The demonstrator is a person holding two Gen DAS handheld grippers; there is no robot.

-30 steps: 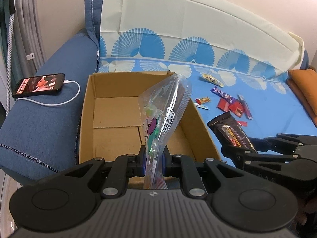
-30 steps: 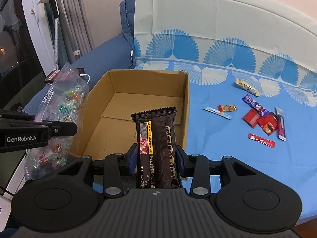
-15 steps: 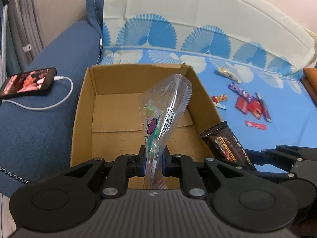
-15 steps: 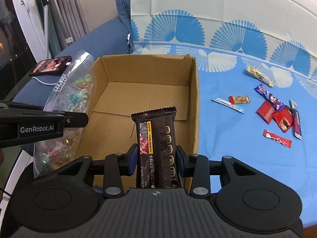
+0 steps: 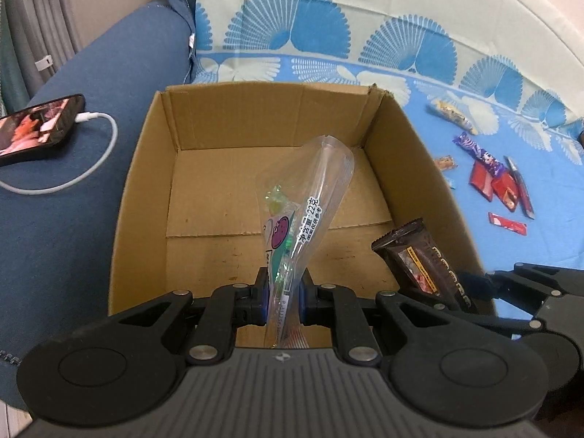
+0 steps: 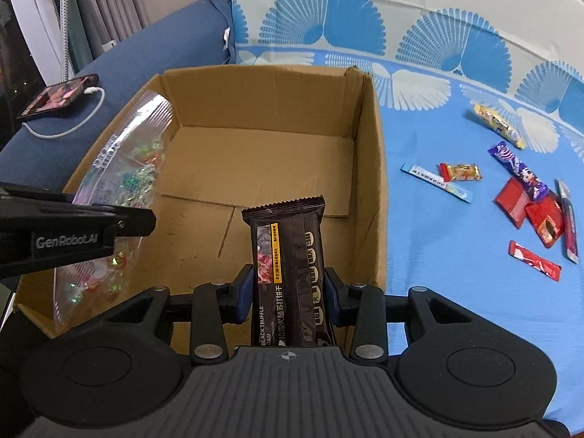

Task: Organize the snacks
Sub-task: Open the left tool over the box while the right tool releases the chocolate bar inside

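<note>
An open cardboard box (image 5: 146,182) (image 6: 368,168) with a bare floor sits on the blue sofa cover. My left gripper (image 5: 284,301) is shut on a clear bag of candies (image 5: 306,211), held upright over the box's near edge; the same bag (image 6: 120,189) shows at the left of the right wrist view. My right gripper (image 6: 288,301) is shut on a dark cracker packet (image 6: 288,266), upright above the box's near right corner; that packet (image 5: 419,259) appears at the right of the left wrist view. Both grippers hang side by side.
Several loose snack wrappers (image 6: 525,197) (image 5: 492,182) lie on the blue patterned cover to the right of the box. A phone (image 5: 36,127) on a white charging cable (image 5: 73,168) rests on the blue sofa arm at the left.
Both grippers have moved forward and down toward the box, each still holding its snack. The box now looks larger and lies directly below them.
</note>
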